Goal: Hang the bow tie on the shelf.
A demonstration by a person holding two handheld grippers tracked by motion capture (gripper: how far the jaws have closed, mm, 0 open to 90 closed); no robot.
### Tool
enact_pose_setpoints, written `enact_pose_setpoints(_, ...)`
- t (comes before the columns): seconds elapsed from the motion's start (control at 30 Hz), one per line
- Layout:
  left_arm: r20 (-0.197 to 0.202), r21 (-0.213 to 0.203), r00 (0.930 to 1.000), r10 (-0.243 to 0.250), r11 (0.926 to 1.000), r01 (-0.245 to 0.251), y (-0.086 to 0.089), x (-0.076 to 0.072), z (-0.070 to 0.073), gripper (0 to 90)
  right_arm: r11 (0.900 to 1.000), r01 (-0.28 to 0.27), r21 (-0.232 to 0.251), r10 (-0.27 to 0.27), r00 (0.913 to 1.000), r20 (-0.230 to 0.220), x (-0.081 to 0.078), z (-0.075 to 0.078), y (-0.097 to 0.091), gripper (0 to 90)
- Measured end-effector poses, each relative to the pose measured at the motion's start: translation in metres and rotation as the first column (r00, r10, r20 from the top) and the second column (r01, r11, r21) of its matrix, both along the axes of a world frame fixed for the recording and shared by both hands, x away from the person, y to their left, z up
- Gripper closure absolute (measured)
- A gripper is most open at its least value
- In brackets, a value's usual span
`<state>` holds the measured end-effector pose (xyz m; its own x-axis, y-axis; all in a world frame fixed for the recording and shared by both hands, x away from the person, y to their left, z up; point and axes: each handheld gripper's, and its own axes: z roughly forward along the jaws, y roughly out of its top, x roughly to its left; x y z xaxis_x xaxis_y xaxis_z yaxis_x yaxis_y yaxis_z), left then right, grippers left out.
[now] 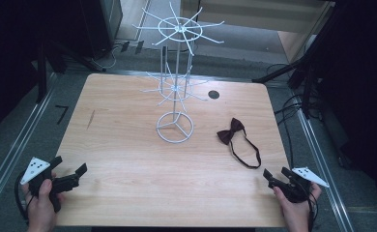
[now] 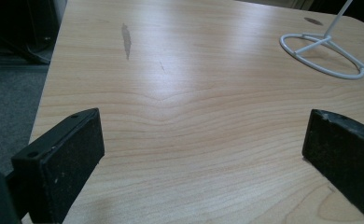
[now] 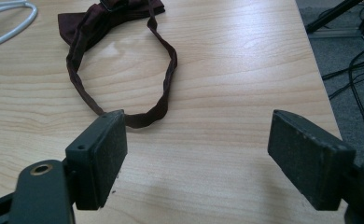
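Both grippers sit low at the near edge of the pale wooden counter, the left gripper and the right gripper each with jaws spread wide and nothing between them, touching nothing. Just ahead of the right gripper lies a dark maroon fabric bow tie with a looped neck strap, flat on the counter near the white wire two-tier display stand. No step looks started; likely next, the right gripper closes on the strap and lifts it toward a stand arm.
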<state>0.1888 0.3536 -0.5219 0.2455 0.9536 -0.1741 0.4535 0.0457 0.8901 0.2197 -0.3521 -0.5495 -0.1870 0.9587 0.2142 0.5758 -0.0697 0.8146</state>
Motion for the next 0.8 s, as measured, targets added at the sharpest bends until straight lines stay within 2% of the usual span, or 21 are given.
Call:
enact_pose_setpoints(0.1,0.004,-0.007,1.0,0.003,1.0,-0.003,0.001,-0.001,0.0,0.0,0.9999,-0.002,-0.012,0.002,1.0,-0.005,0.001,0.0,0.001,20.8)
enact_pose_setpoints(0.13,0.007,-0.006,1.0,0.004,1.0,-0.004,0.001,-0.001,0.0,0.0,0.9994,-0.013,-0.033,0.013,0.9999,-0.004,0.002,0.001,0.004,21.6)
enact_pose_setpoints(0.33,0.006,0.01,1.0,0.002,0.9999,-0.002,-0.001,-0.001,0.0,0.0,0.9985,-0.035,-0.043,0.034,0.9991,-0.024,0.006,0.007,0.007,26.0)
enact_pose_setpoints(0.37,0.004,0.004,1.0,0.002,1.0,-0.002,0.0,-0.001,0.0,0.0,0.9985,-0.036,-0.042,0.033,0.9978,-0.057,0.011,0.012,0.01,26.0)
enact_pose_setpoints(0.43,0.003,0.002,1.0,0.002,1.0,-0.002,0.0,-0.001,0.0,0.0,0.9985,-0.041,-0.038,0.038,0.997,-0.067,0.013,0.014,0.011,25.8)
enact_pose_setpoints(0.53,-0.001,0.007,1.0,-0.004,1.0,0.004,-0.001,0.0,0.0,0.0,0.9967,-0.06,-0.055,0.055,0.9948,-0.086,0.021,0.027,0.021,25.2)
enact_pose_setpoints(0.67,-0.002,0.012,1.0,-0.006,0.9999,0.006,-0.001,0.0,0.0,0.0,0.9949,-0.071,-0.071,0.065,0.9941,-0.087,0.031,0.043,0.029,25.1)
enact_pose_setpoints(0.77,-0.001,0.01,1.0,-0.005,0.9999,0.005,-0.001,0.0,0.0,0.0,0.9942,-0.076,-0.076,0.068,0.9921,-0.106,0.038,0.048,0.034,22.6)
enact_pose_setpoints(0.8,-0.001,0.01,1.0,-0.005,0.9999,0.005,-0.001,0.0,0.0,0.0,0.9944,-0.068,-0.08,0.057,0.9896,-0.132,0.046,0.051,0.038,18.6)
